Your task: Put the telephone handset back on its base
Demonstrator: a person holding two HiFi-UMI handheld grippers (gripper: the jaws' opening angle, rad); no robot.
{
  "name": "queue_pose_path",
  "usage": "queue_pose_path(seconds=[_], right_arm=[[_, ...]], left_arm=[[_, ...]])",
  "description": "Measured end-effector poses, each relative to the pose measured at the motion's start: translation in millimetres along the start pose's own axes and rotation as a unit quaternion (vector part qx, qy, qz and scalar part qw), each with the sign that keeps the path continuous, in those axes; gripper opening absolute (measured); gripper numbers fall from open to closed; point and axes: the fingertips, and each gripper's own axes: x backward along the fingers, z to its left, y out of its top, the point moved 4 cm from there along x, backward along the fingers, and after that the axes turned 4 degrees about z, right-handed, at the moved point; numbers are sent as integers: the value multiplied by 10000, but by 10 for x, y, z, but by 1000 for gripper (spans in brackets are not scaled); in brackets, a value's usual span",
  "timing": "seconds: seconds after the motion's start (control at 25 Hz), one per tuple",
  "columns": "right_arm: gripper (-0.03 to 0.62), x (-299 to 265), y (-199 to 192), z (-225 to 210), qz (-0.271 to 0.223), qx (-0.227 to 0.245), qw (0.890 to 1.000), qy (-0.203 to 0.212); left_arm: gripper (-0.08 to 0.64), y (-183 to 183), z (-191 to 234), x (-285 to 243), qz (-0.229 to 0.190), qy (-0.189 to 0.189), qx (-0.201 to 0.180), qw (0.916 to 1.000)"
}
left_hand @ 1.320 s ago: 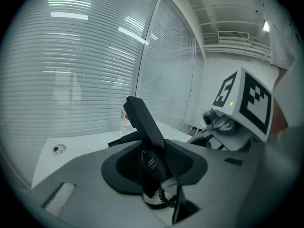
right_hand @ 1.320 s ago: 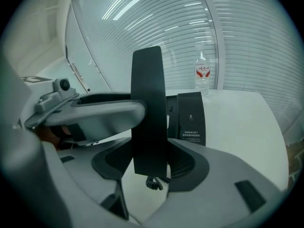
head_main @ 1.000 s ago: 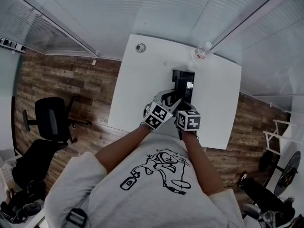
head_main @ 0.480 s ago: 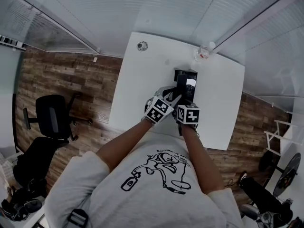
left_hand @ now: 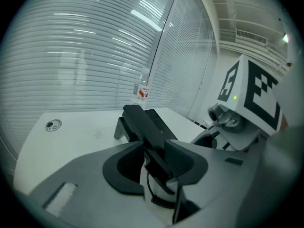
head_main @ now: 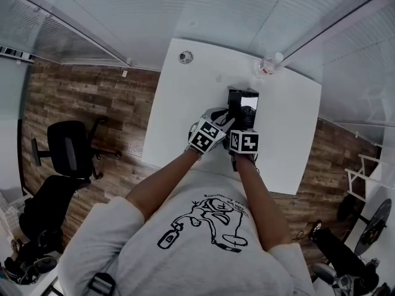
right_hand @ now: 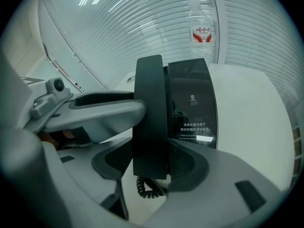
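Handset (right_hand: 149, 108) lower now, close to base (right_hand: 192, 94), tight in left gripper (left_hand: 156, 165) and right gripper (right_hand: 151, 163).

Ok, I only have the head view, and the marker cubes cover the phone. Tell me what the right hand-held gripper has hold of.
Observer: The right hand-held gripper is shut on the handset, with a pad on each side.
Operator: Now report the left one.
Observer: The left hand-held gripper clamps the same handset, which juts out ahead of it over the base.
Operator: Find me the cord.
Observer: The coiled cord hangs under the handset, between the right gripper's jaws.
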Motion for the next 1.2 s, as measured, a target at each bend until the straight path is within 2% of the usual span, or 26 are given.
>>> queue_pose_path(seconds=[0.16, 0.32, 0.48, 0.84, 1.2], right_arm=[[212, -5, 8, -2, 94, -73, 9999, 29], [212, 10, 11, -2, 239, -128, 9996, 12], [212, 4, -11, -13, 326, -306, 9990, 87], [212, 63, 59, -17, 98, -475, 9986, 199], [209, 93, 37, -20, -68, -438, 9987, 252]], left_arm=[[130, 35, 39, -21, -79, -56, 85, 9999], [130, 22, 37, -33, -1, -175, 274, 9995], [130, -6, 39, -67, 87, -281, 295, 9991], [133, 30, 105, -111, 153, -318, 464, 9983], [110, -60, 147, -152, 542, -45, 100, 9985]])
